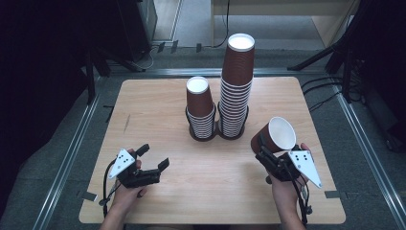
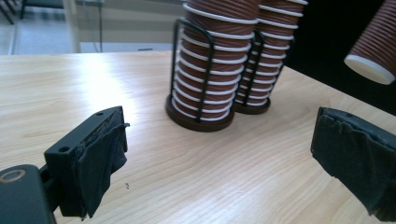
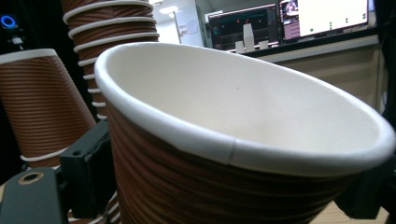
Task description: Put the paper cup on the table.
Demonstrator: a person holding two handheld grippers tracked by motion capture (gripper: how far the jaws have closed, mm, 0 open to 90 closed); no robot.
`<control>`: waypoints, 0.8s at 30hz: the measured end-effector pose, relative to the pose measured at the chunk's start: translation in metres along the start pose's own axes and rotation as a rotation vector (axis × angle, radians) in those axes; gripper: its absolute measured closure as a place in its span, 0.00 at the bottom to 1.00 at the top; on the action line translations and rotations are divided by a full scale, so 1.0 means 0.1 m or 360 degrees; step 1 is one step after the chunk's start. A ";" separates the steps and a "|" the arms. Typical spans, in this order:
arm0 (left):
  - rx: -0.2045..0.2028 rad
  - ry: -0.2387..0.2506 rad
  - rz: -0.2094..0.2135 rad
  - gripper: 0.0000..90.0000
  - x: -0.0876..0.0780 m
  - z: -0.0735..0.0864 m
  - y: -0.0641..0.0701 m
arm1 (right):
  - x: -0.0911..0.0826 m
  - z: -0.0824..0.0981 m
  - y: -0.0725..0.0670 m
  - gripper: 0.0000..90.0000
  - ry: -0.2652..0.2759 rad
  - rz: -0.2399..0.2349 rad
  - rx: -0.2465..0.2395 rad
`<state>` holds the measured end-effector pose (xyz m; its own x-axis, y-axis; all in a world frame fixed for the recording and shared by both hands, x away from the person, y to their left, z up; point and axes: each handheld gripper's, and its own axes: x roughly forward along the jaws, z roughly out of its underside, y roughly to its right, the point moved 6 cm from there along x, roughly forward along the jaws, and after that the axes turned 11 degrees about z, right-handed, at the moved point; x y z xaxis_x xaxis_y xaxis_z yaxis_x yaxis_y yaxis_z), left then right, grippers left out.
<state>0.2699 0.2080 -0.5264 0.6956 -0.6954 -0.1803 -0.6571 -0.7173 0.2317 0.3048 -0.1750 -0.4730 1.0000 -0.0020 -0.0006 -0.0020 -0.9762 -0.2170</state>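
Two stacks of brown ribbed paper cups stand in a black wire holder [image 1: 218,132] at the table's middle: a short stack [image 1: 200,108] on the left and a tall stack [image 1: 237,84] on the right. My right gripper [image 1: 266,149] is shut on a single brown cup [image 1: 275,135], held tilted above the table's right side with its white mouth up and to the right. That cup [image 3: 243,140] sits between the jaws in the right gripper view. My left gripper [image 1: 154,157] hovers open at the front left, jaws wide with nothing between them, pointed toward the short stack [image 2: 205,70].
The wooden table [image 1: 158,110] has bare surface around the holder. Dark equipment and cables lie on the floor beyond the far edge. Monitors [image 3: 289,23] show behind the stacks in the right gripper view.
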 end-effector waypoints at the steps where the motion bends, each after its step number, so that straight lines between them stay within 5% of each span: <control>1: -0.0001 -0.0001 -0.0016 0.05 -0.01 0.00 -0.03 | 0.01 0.00 0.02 0.13 0.0002 0.0006 -0.0015; 15: 0.0010 -0.0032 -0.0201 0.05 -0.20 0.08 -0.28 | 0.16 0.06 0.28 0.12 0.0033 0.0133 -0.0180; 24: -0.0013 -0.0030 -0.0241 0.05 -0.26 0.11 -0.37 | 0.26 0.12 0.47 0.12 0.0007 0.0194 -0.0240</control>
<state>0.2723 0.2521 -0.5410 0.7810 -0.5800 -0.2315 -0.5427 -0.8138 0.2081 0.3310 -0.2180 -0.4946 0.9923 -0.1229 -0.0138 -0.1236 -0.9901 -0.0666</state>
